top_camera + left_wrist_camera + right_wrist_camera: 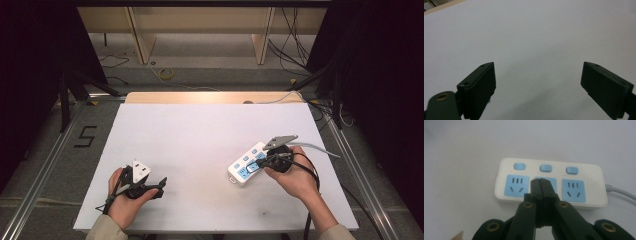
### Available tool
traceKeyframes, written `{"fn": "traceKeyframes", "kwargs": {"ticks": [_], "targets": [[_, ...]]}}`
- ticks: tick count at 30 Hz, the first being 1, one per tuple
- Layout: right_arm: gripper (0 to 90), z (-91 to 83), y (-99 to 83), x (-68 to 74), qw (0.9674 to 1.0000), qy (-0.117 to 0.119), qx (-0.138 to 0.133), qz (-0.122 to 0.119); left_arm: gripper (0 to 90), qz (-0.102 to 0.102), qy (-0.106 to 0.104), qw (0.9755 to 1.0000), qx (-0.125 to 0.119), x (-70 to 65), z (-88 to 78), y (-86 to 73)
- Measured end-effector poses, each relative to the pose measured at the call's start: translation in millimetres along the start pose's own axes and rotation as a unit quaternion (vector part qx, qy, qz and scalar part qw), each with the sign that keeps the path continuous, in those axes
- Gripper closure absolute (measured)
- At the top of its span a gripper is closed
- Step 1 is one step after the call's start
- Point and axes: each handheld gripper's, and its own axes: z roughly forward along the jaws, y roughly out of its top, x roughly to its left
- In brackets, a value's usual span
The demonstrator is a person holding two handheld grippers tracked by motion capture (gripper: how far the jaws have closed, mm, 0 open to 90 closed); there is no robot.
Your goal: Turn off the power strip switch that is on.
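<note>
From the high view I see the power strip [247,164] lying aslant on the right half of the white surface [200,140], its grey cord [320,148] running off to the right. My right tongs [257,163] sit over its middle, and the left tongs [161,186] rest low near the front edge, well apart from it.

In the left gripper view, the left tongs [537,86] stand wide with nothing between the jaws and bare surface ahead.

In the right gripper view, the right tongs [541,185] are pressed together, tips over the middle socket [546,182] of the white strip [549,182], below the middle blue switch [545,167]. I cannot tell whether the tips touch the socket face.

I judge the step in hand to be working a switch with the closed tips. The next move calls for nudging forward onto the middle button and pressing straight down, without sliding the strip.
</note>
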Motion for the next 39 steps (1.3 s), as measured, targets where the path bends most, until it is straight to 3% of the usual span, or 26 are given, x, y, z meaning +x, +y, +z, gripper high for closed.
{"fn": "traceKeyframes", "kwargs": {"ticks": [39], "targets": [[90.0,13.1,17.8,7.4,0.9998,0.008,0.014,-0.011,12.4,-0.001,-0.001,1.0,0.0,0.5,-0.1,0.0]]}}
